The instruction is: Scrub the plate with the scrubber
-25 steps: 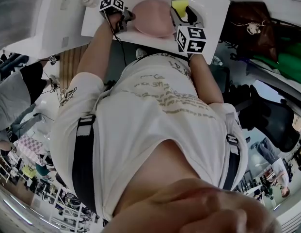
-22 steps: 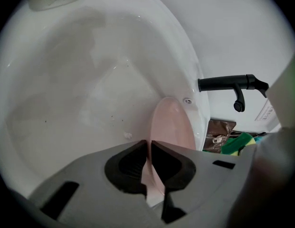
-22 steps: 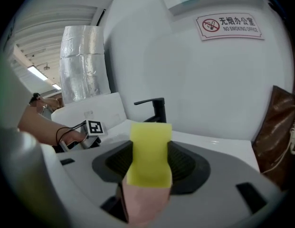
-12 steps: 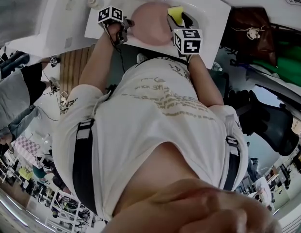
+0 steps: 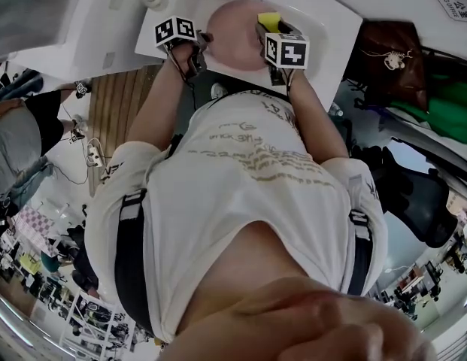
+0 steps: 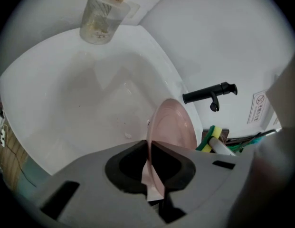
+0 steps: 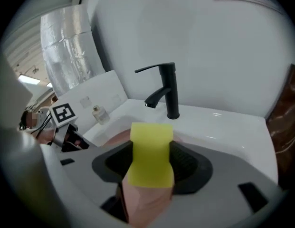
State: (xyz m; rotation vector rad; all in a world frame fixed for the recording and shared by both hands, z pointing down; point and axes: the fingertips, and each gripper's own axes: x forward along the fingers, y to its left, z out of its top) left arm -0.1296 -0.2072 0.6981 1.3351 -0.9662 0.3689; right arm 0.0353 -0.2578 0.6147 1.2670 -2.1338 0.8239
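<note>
A pink plate [image 5: 235, 40] stands tilted on edge over the white sink [image 5: 335, 22]. My left gripper [image 5: 201, 45] is at its left rim. In the left gripper view the jaws [image 6: 150, 164] have just been closing and now pinch the plate's [image 6: 175, 127] thin rim. My right gripper [image 5: 265, 30] is at the plate's right side, shut on a yellow scrubber [image 5: 270, 21]. In the right gripper view the scrubber [image 7: 151, 156] fills the gap between the jaws [image 7: 151, 167] and lies over the pink plate [image 7: 115, 137].
A black faucet [image 7: 168, 92] stands at the back of the sink, just beyond the plate. A small glass bottle [image 6: 101, 17] sits on the far sink corner. The person's torso fills the lower head view. A brown bag [image 5: 387, 40] hangs to the sink's right.
The right gripper has come down and in with the scrubber, closer to the plate. The left gripper has lifted the plate's rim a little, so the plate stands steeper.
</note>
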